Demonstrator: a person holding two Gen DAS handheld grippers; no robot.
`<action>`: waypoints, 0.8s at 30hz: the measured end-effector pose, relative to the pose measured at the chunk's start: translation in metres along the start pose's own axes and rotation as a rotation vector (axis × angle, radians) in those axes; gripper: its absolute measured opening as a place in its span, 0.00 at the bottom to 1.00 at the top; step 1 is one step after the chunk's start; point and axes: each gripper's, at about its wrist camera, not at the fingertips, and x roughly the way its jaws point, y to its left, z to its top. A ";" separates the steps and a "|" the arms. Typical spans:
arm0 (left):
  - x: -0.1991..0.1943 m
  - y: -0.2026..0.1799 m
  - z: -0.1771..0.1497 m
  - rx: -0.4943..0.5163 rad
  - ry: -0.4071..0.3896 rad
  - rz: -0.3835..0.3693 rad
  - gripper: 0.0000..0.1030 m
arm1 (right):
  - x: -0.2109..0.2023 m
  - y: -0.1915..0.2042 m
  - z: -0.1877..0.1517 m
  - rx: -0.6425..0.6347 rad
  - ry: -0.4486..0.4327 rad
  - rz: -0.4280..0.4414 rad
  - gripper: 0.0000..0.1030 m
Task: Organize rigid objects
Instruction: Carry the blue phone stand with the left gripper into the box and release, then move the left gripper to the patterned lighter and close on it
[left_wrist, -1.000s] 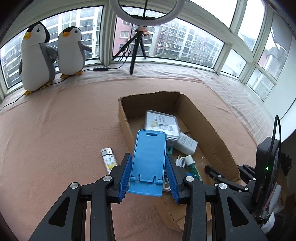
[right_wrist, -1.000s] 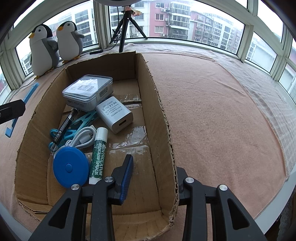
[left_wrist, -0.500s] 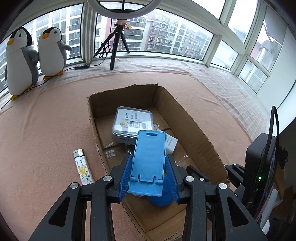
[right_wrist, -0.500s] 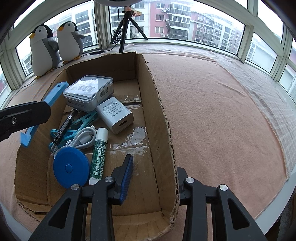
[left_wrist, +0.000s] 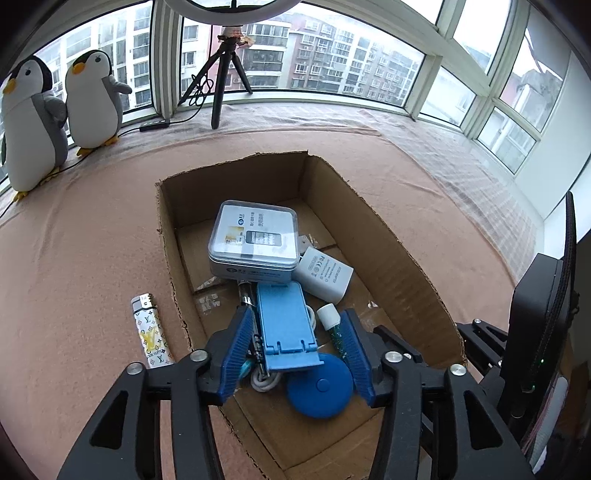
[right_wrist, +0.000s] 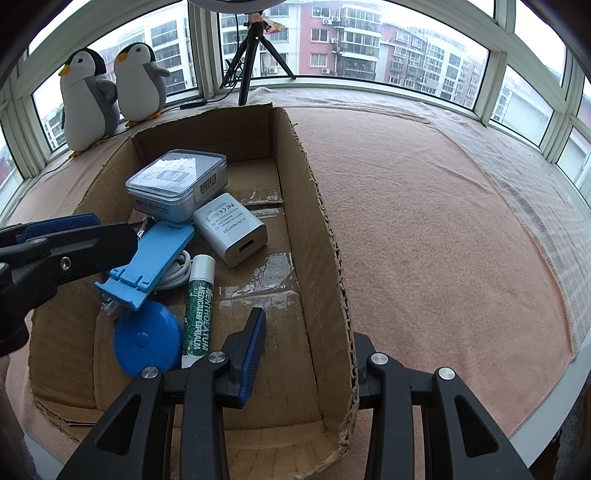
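The blue phone stand (left_wrist: 284, 321) lies inside the cardboard box (left_wrist: 388, 236), resting on a white cable and a dark pen. My left gripper (left_wrist: 295, 321) hangs over it with its jaws opening; both pads stand clear of the stand's sides. From the right wrist view the stand (right_wrist: 155, 254) sits just beyond the left gripper (right_wrist: 114, 230). My right gripper (right_wrist: 306, 347) straddles the box's right wall (right_wrist: 317, 258), shut on it, one finger inside and the other hidden outside.
In the box lie a clear-lidded grey case (left_wrist: 253, 240), a white adapter (left_wrist: 323, 273), a lip-balm tube (right_wrist: 197, 310) and a round blue tape measure (left_wrist: 319, 387). A patterned lighter (left_wrist: 149, 332) lies on the cloth left of the box. Two plush penguins (left_wrist: 96, 96) and a tripod (left_wrist: 221, 81) stand by the windows.
My left gripper carried the blue stand from beside the box to over it, lowered it and spread its jaws, leaving the stand on the items. The right gripper kept still.
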 end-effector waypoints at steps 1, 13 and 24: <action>0.000 0.000 0.000 0.002 0.000 0.000 0.57 | 0.000 0.000 0.000 0.000 0.000 0.000 0.33; -0.005 0.008 -0.001 -0.015 0.000 -0.010 0.57 | 0.000 0.000 0.000 0.000 -0.001 0.000 0.33; -0.054 0.068 -0.007 -0.108 -0.069 0.026 0.58 | 0.000 0.000 0.000 0.000 -0.001 -0.001 0.33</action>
